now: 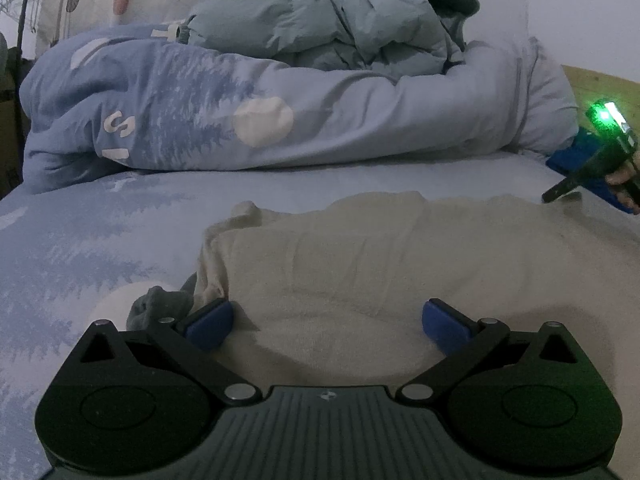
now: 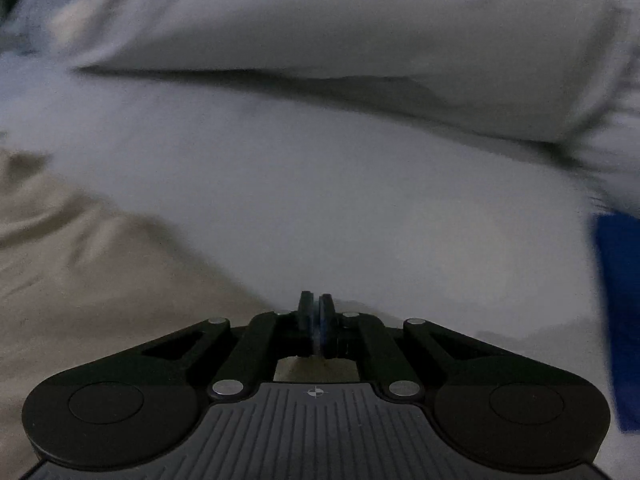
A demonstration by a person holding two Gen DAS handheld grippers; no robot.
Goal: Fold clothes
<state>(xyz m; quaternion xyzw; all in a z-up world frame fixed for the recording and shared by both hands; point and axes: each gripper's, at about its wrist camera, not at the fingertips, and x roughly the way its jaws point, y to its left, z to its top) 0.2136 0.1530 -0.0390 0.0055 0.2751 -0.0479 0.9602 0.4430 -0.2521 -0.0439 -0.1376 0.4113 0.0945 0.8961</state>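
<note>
A beige garment (image 1: 360, 252) lies spread on the bed, folded over on itself, with a grey piece of cloth (image 1: 156, 306) poking out at its near left corner. My left gripper (image 1: 326, 324) is open, its blue pads wide apart just above the garment's near edge, holding nothing. My right gripper (image 2: 316, 320) is shut with the pads pressed together and nothing visible between them. It hovers over the bedsheet beside the garment's right edge (image 2: 80, 272). The right gripper also shows in the left wrist view (image 1: 560, 192) at the far right, with a green light.
A rumpled blue printed duvet (image 1: 240, 120) and a grey-blue puffer jacket (image 1: 340, 28) are piled along the back of the bed. A white pillow (image 2: 340, 40) lies ahead of the right gripper. A blue object (image 2: 620, 320) sits at the right edge.
</note>
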